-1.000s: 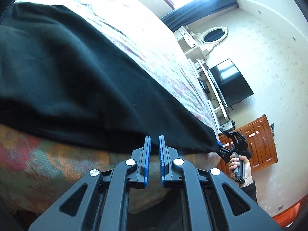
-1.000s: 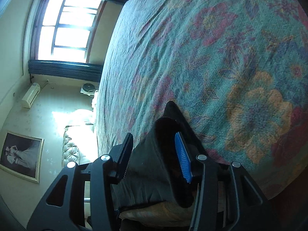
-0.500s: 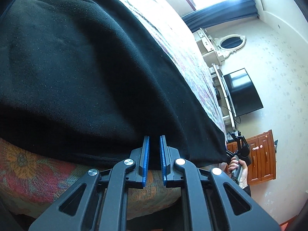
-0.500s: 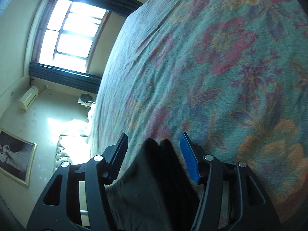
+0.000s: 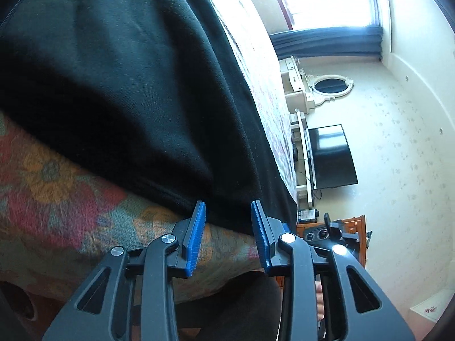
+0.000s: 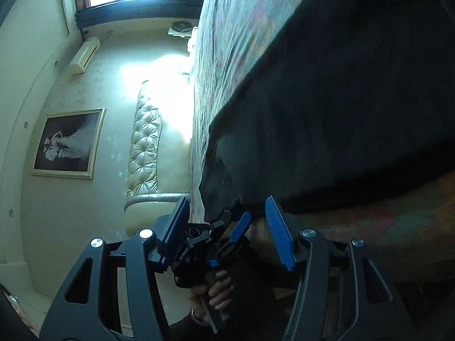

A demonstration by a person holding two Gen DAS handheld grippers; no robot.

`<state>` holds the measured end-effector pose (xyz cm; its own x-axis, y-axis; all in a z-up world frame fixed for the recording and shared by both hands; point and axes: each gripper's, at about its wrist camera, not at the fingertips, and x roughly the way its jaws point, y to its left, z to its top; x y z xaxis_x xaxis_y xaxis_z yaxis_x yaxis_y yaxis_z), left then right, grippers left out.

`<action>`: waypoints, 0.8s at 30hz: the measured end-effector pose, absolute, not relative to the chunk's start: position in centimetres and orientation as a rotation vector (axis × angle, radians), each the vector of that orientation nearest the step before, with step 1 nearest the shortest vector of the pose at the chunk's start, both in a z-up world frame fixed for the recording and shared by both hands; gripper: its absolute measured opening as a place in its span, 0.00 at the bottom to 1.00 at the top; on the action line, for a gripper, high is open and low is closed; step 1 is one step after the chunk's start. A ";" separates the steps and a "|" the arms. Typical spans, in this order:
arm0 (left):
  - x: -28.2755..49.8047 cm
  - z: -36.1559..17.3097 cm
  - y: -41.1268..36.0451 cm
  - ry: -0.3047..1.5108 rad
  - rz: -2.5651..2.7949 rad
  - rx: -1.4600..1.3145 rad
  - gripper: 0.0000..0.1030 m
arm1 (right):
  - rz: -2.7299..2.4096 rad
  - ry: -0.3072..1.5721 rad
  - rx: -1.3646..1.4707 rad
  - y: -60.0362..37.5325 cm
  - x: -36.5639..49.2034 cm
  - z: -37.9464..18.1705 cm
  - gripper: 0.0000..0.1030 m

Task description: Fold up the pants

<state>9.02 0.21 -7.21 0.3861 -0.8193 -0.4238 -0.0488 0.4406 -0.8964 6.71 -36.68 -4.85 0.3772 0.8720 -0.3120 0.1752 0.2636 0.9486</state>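
Note:
The black pants lie spread on the floral bedspread, their near edge close to the bed's edge. My left gripper is open and empty, its blue pads just short of the pants' edge. In the right wrist view the pants fill the right half. My right gripper is open and empty, near a corner of the pants. The left gripper shows between its fingers, held by a hand.
The bed runs toward a window. A tufted headboard, a framed picture and an air conditioner are on the wall. A television, an oval mirror and a wooden cabinet stand on the other side.
Both grippers have opened. The right gripper let go of the black cloth it held and swung round to face the left gripper. The left gripper moved closer to the pants' corner.

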 end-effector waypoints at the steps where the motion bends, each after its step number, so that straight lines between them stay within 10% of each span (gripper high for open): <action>1: 9.0 -7.2 0.2 1.062 -0.607 -1.004 0.33 | 0.640 1.137 1.251 -35.4 6.7 -5.5 0.54; 13: 9.0 -8.1 0.9 1.008 -0.536 -1.127 0.33 | 0.556 1.104 1.428 -31.7 8.1 -8.6 0.52; 24: 7.5 -8.1 4.3 0.937 -0.413 -1.194 0.34 | 0.492 1.077 1.351 -31.4 7.8 -8.0 0.10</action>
